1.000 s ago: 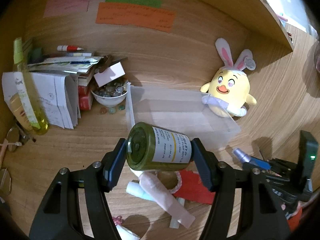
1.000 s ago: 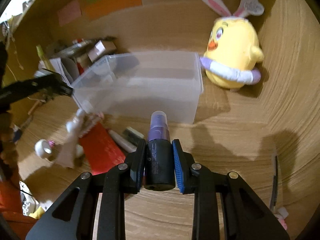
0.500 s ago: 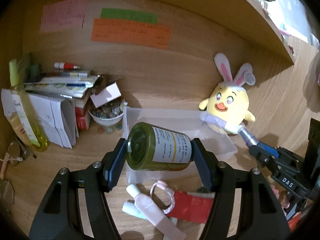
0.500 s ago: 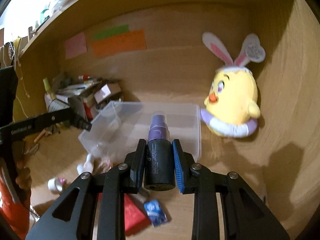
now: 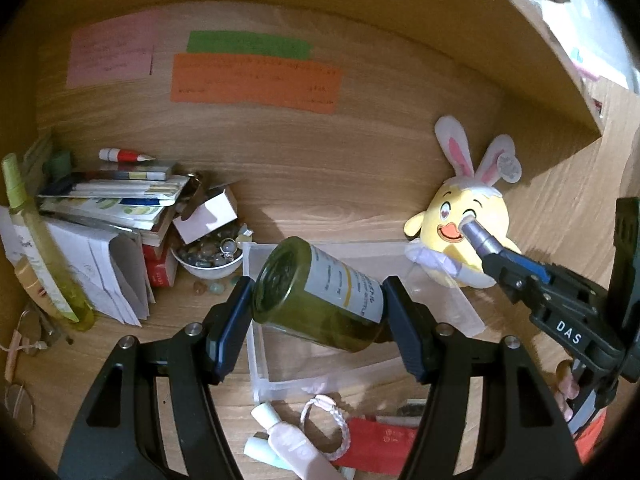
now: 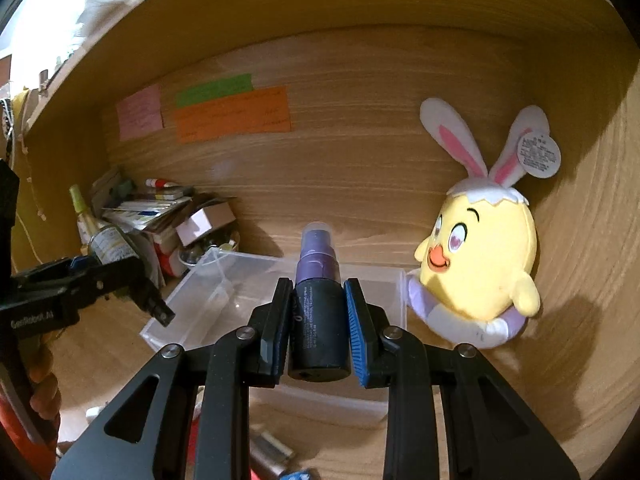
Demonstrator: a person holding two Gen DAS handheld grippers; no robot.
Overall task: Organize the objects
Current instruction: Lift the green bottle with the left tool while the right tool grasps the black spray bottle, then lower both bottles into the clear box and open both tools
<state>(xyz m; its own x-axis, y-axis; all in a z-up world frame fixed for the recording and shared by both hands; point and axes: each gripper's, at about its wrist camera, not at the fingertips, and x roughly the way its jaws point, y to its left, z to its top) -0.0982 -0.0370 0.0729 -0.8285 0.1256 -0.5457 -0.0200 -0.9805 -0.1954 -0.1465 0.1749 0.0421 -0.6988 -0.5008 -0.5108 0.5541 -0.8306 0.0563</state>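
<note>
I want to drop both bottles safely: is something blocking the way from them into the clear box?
Nothing visible does. The clear box is open-topped and looks empty; the green bottle and purple spray bottle are held above it.

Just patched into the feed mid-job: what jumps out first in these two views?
Both claws are loaded: the left claw grips an olive-green labelled bottle sideways, and the right claw pinches a dark spray bottle with a purple top, both above the clear plastic bin. Right of the bin, a yellow chick plush with bunny ears leans against the wooden back wall.
</note>
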